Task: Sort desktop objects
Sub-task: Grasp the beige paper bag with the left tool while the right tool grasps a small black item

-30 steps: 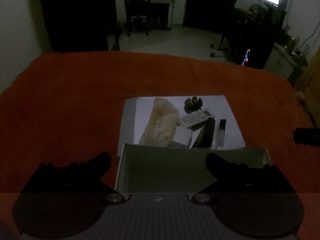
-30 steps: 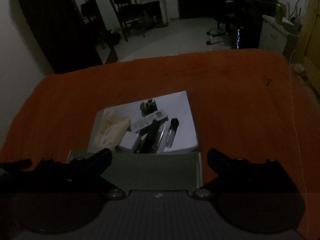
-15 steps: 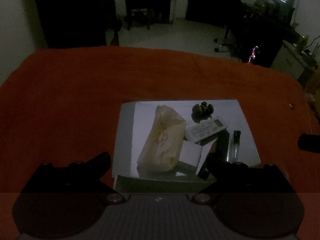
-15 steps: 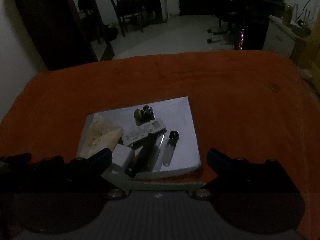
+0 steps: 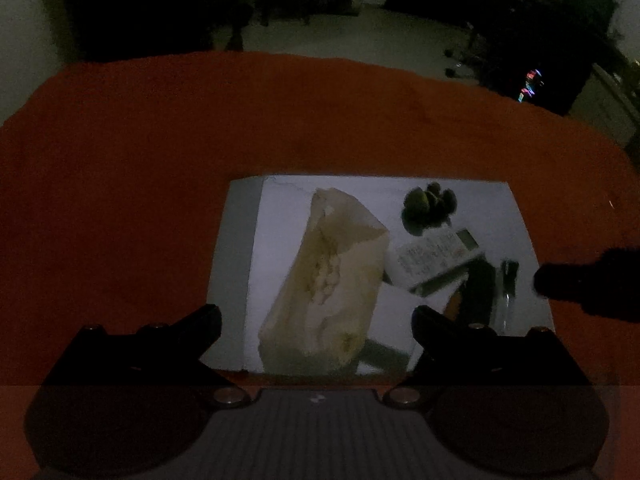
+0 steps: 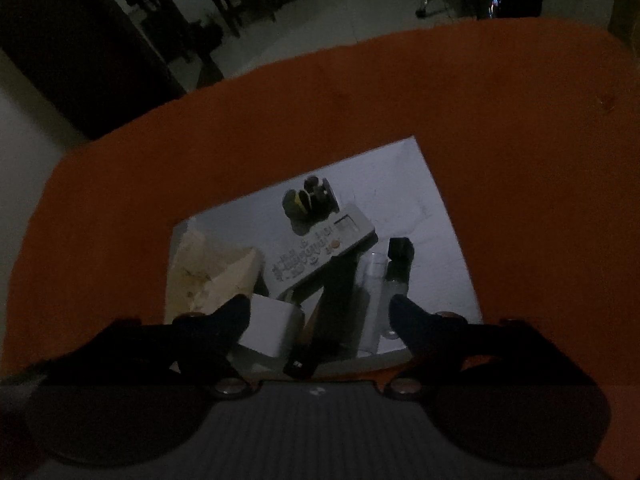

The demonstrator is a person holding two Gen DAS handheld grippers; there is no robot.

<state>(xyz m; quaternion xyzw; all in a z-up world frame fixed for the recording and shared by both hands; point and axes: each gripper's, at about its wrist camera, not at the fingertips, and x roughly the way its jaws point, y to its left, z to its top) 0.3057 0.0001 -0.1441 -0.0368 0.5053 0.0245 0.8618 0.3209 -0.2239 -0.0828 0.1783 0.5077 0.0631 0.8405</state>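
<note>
The room is dim, so small things are hard to make out. On the orange surface [image 5: 120,200] one white sheet [image 5: 280,216] is seen. On it lie one tan bag [image 5: 332,280], one remote [image 6: 320,252], one white box [image 6: 268,328], partly hidden, and one dark lump [image 5: 430,204]. Both the left tongs [image 5: 316,320] and the right tongs [image 6: 320,308] are spread wide, with nothing gripped.

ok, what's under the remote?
The remote lies on a dark bar-shaped item, which runs out toward the camera. Both sit on the white sheet. Anything else beneath the remote is covered.
</note>
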